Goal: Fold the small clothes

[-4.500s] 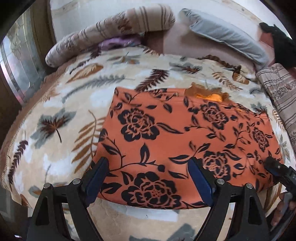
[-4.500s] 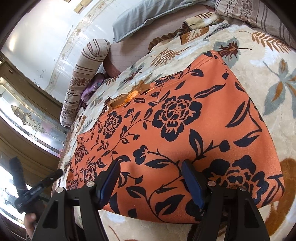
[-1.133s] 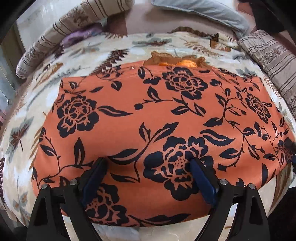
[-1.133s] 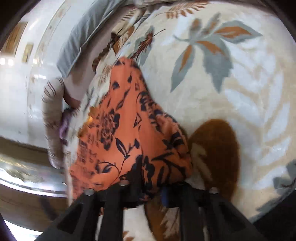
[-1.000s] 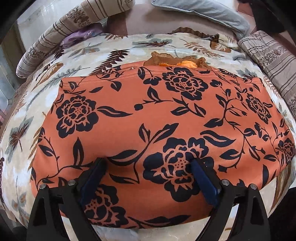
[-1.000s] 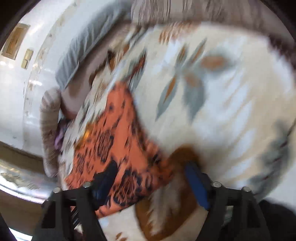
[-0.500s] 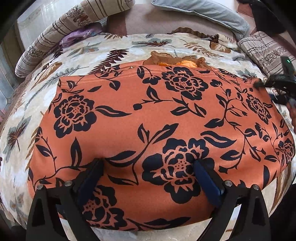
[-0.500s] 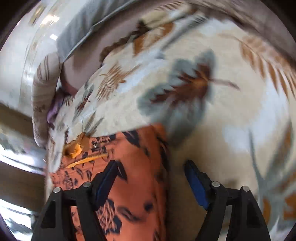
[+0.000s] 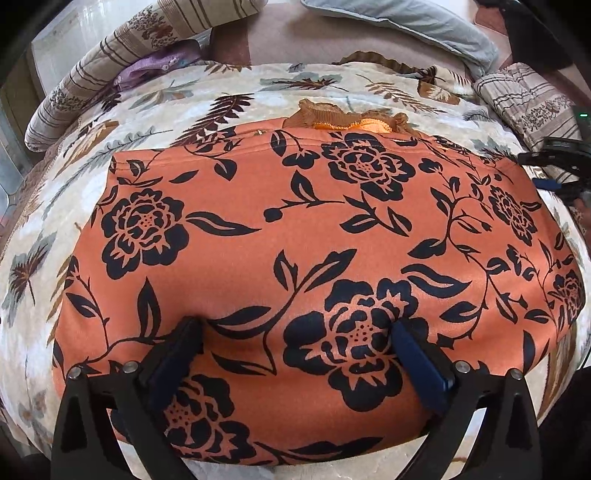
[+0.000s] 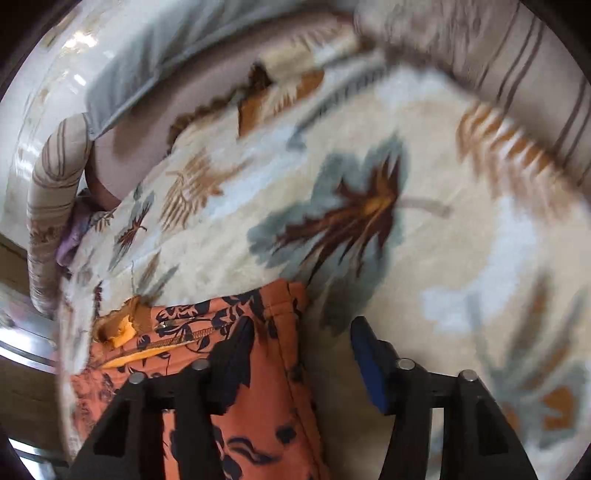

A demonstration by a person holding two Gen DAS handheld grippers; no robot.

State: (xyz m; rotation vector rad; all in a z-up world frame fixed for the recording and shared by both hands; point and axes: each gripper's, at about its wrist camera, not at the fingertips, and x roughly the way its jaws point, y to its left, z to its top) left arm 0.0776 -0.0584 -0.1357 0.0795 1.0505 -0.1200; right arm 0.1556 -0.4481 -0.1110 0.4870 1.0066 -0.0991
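Right tongs just reopened, released orange garment corner.

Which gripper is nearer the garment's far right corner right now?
Right. The right gripper sits at that corner of the orange floral garment, jaws open astride its edge. The left gripper rests open over the near middle hem.

One orange garment printed with black flowers lies on one bed covered by a cream blanket with a leaf pattern. Two striped beige bolster cushions show, one at the far left and one at the far right. One grey pillow lies at the far edge, and one small purple cloth beside the left bolster. Two grippers: the left gripper and the right gripper.
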